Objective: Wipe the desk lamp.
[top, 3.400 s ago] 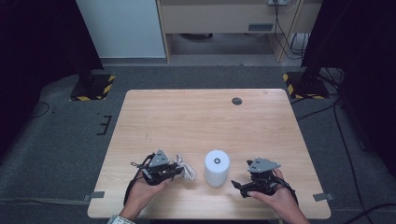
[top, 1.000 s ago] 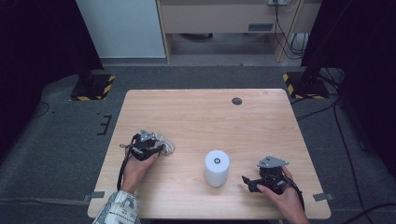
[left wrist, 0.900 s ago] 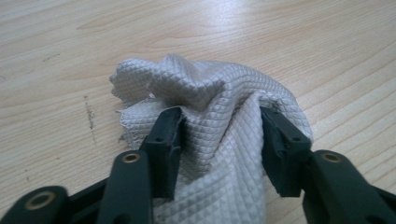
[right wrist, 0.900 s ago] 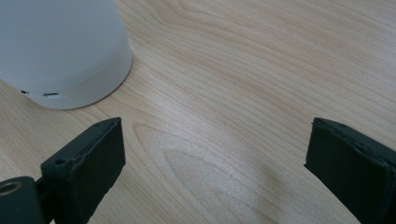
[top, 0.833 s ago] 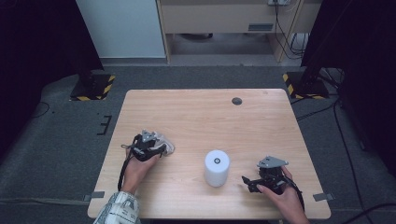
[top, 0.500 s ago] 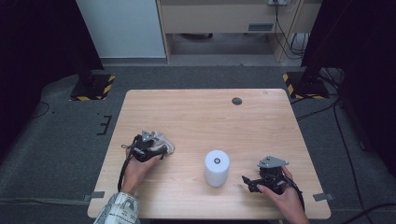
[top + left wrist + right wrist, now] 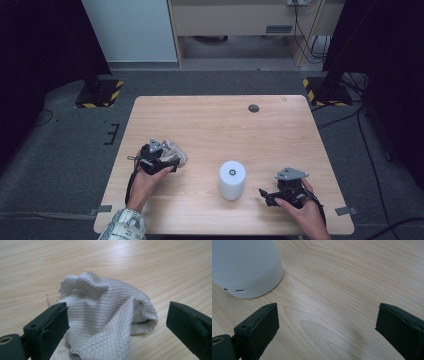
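A crumpled white waffle-weave cloth [image 7: 176,151] [image 7: 107,315] lies on the wooden table [image 7: 210,120] at the left. My left gripper [image 7: 171,159] [image 7: 117,309] is open, its jaws spread on either side of the cloth, with the left jaw against the cloth's edge. A white cylinder [image 7: 232,179] [image 7: 244,265] with a small dark dot on top stands upright near the front middle. My right gripper [image 7: 265,195] [image 7: 327,310] rests open to the right of the cylinder, pointing toward it. Only bare wood lies between its jaws.
A small dark round disc [image 7: 253,108] sits in the tabletop at the far right. Black stands with yellow-striped bases [image 7: 100,92] are on the floor beyond both far corners. Cables [image 7: 365,150] run along the floor to the right.
Since the earliest frame the left gripper and the cloth have moved left and farther up the table, away from the cylinder. The right gripper shifted slightly right. Nothing moved over the last second.
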`<state>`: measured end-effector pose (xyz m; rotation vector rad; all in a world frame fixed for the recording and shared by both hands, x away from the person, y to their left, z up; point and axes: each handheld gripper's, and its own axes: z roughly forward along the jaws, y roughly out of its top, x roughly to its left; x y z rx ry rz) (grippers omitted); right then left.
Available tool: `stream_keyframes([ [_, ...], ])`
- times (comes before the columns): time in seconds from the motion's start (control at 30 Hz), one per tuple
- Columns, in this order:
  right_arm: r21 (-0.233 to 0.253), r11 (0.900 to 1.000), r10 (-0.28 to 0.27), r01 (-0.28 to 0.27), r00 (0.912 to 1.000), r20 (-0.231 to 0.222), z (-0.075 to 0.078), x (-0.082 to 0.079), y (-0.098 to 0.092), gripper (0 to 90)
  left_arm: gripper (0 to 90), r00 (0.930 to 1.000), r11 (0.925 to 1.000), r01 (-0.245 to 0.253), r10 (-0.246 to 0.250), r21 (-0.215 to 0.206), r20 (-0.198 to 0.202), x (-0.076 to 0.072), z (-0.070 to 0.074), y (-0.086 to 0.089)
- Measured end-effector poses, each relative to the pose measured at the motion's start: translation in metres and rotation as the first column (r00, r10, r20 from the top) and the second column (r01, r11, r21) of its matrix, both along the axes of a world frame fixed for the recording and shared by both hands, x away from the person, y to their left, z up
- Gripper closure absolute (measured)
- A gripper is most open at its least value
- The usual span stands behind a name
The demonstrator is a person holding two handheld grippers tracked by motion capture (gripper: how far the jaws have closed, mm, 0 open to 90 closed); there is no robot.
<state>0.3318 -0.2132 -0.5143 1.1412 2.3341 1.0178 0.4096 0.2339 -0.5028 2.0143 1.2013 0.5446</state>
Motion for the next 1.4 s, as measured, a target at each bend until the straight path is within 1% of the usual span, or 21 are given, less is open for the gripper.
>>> stream_keyframes([
  [0.1,-0.001,1.000,0.000,0.000,1.0000,0.000,0.000,0.000,0.000,5.0,2.9,0.9998,0.9999,0.012,-0.012,0.002,0.015,-0.005,0.004,-0.001],
  [0.2,0.000,1.000,0.003,-0.003,1.0000,-0.002,0.000,0.000,0.000,5.0,2.5,0.9995,0.9998,0.014,-0.013,-0.012,0.029,-0.012,0.008,0.000],
  [0.33,-0.001,1.000,0.002,-0.002,1.0000,0.003,0.001,-0.002,0.001,5.0,2.5,0.9987,0.9995,0.024,-0.024,-0.019,0.045,-0.027,0.013,0.002],
  [0.43,-0.005,1.000,0.010,-0.010,1.0000,-0.001,0.001,-0.002,0.002,4.9,2.5,0.9985,0.9989,0.032,-0.031,-0.035,0.044,-0.037,0.015,0.006],
  [0.5,-0.006,1.000,0.006,-0.006,1.0000,0.002,0.001,-0.001,0.002,4.9,2.6,0.9988,0.9992,0.027,-0.026,-0.029,0.041,-0.046,0.014,0.009],
  [0.6,-0.007,1.000,0.005,-0.005,1.0000,0.002,0.000,-0.001,0.002,4.8,2.7,0.9991,0.9991,0.027,-0.026,-0.034,0.033,-0.051,0.012,0.010],
  [0.67,-0.007,1.000,0.004,-0.004,1.0000,-0.001,0.001,-0.001,0.002,4.8,2.8,0.9992,0.9992,0.034,-0.034,-0.019,0.020,-0.056,0.010,0.009],
  [0.7,-0.009,1.000,0.004,-0.004,1.0000,-0.008,0.000,-0.001,0.002,4.7,3.0,0.9994,0.9994,0.034,-0.034,0.004,0.013,-0.062,0.008,0.008],
  [0.73,-0.009,1.000,0.004,-0.004,1.0000,-0.008,0.000,-0.001,0.002,4.7,3.2,0.9994,0.9994,0.034,-0.034,0.004,0.013,-0.062,0.008,0.008],
  [0.8,-0.011,1.000,0.006,-0.006,0.9999,-0.011,0.000,-0.001,0.001,4.7,3.2,0.9992,0.9987,0.040,-0.040,0.030,-0.001,-0.072,0.005,0.006],
  [0.87,-0.010,1.000,0.006,-0.006,0.9999,-0.011,0.000,-0.001,0.001,4.6,3.2,0.9991,0.9982,0.043,-0.042,0.041,-0.008,-0.076,0.003,0.006],
  [0.97,-0.005,1.000,0.003,-0.003,1.0000,-0.009,0.001,-0.001,0.000,4.5,3.2,0.9973,0.9947,0.063,-0.060,0.082,-0.044,-0.089,-0.001,0.004],
  [1.0,-0.005,1.000,0.003,-0.003,1.0000,-0.009,0.001,-0.001,0.000,4.5,3.1,0.9973,0.9947,0.063,-0.060,0.082,-0.044,-0.089,-0.001,0.004],
  [1.03,-0.007,1.000,-0.001,0.001,0.9999,-0.015,0.001,-0.001,-0.001,4.4,3.1,0.9960,0.9919,0.075,-0.069,0.102,-0.056,-0.096,-0.001,0.005],
  [1.1,-0.019,1.000,0.004,-0.004,0.9998,-0.019,0.000,-0.001,-0.003,4.4,3.0,0.9960,0.9908,0.072,-0.065,0.115,-0.062,-0.100,-0.001,0.007],
  [1.13,-0.019,1.000,0.004,-0.004,0.9998,-0.019,0.000,-0.001,-0.003,4.4,3.0,0.9960,0.9908,0.072,-0.065,0.115,-0.062,-0.100,-0.001,0.007],
  [1.17,-0.027,1.000,0.003,-0.004,0.9997,-0.026,-0.001,0.000,-0.004,4.4,3.0,0.9958,0.9853,0.068,-0.057,0.157,-0.071,-0.104,-0.003,0.010],
  [1.2,-0.027,1.000,0.003,-0.004,0.9997,-0.026,-0.001,0.000,-0.004,4.4,3.3,0.9958,0.9853,0.068,-0.057,0.157,-0.071,-0.104,-0.003,0.010],
  [1.23,-0.032,0.999,-0.005,0.004,0.9996,-0.027,-0.002,0.001,-0.007,4.6,3.4,0.9973,0.9830,0.045,-0.034,0.178,-0.065,-0.103,-0.004,0.014],
  [1.33,-0.033,0.999,-0.024,0.023,0.9993,-0.030,-0.001,0.003,-0.012,4.6,3.3,0.9974,0.9862,0.022,-0.011,0.164,-0.071,-0.101,-0.005,0.020],
  [1.4,-0.022,0.997,-0.072,0.072,0.9973,-0.014,-0.001,0.007,-0.025,4.5,3.4,0.9961,0.9871,0.002,0.012,0.160,-0.088,-0.095,-0.010,0.028],
])
